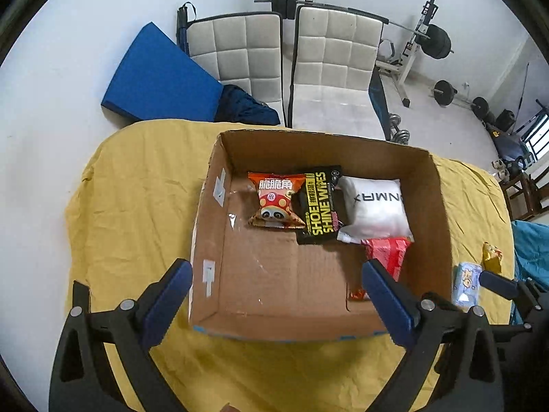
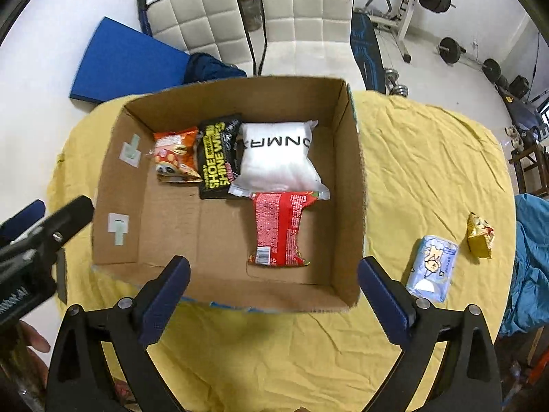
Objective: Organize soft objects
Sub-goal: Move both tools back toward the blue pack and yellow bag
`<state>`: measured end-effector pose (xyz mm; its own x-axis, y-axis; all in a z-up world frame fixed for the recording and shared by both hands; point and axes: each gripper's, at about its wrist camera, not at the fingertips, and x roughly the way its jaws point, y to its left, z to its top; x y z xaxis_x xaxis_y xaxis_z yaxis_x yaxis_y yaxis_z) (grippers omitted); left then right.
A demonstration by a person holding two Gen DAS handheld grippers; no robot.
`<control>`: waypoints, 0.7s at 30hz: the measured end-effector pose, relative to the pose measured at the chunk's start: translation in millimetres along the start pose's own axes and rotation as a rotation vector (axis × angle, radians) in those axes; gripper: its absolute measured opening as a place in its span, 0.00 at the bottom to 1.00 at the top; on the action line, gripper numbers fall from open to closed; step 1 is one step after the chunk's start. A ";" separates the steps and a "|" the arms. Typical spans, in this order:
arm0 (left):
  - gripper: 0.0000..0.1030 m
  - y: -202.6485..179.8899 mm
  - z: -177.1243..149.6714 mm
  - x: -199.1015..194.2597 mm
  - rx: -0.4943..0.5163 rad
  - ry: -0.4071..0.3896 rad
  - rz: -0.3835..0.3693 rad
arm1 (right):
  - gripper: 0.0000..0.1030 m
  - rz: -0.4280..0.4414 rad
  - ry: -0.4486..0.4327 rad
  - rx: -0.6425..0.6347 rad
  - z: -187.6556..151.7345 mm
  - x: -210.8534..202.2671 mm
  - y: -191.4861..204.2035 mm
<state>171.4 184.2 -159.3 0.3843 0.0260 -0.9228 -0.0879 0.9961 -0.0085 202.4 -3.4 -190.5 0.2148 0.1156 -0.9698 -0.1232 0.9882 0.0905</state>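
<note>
Here both hand-held grippers, left (image 1: 276,293) and right (image 2: 274,290), gape empty above the box's (image 2: 346,185) near edge; the red packet (image 2: 279,228) lies just beyond the right one.

Box (image 2: 357,171): you see it mid-frame on the tablecloth (image 2: 429,144).
Far row inside: snack bag (image 2: 176,156) left, wipes pack (image 2: 218,156) middle, pillow pack (image 2: 278,154) right, edges touching.
Noodle packet (image 2: 279,228): in front of the pillow pack.
Outside, lower right of the frame: tissue pack (image 2: 432,262), small packet (image 2: 480,237) just beyond.
Chairs (image 2: 305,10): upper frame, behind the table.
</note>
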 end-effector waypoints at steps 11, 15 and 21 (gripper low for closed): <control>0.98 -7.1 -24.2 -52.3 -0.018 -0.045 -0.030 | 0.98 -0.009 -0.113 -0.022 -29.8 -64.7 -2.1; 0.98 -8.8 -27.3 -68.8 -0.021 -0.067 -0.025 | 0.98 0.010 -0.131 -0.013 -34.4 -77.0 -8.0; 0.98 -16.6 -28.0 -76.2 -0.029 -0.077 -0.015 | 0.98 0.047 -0.137 -0.004 -34.2 -82.0 -17.1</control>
<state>117.8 163.3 -99.7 0.4550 0.0190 -0.8903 -0.1082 0.9935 -0.0340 153.8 -33.1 -120.3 0.3385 0.1749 -0.9246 -0.1398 0.9810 0.1343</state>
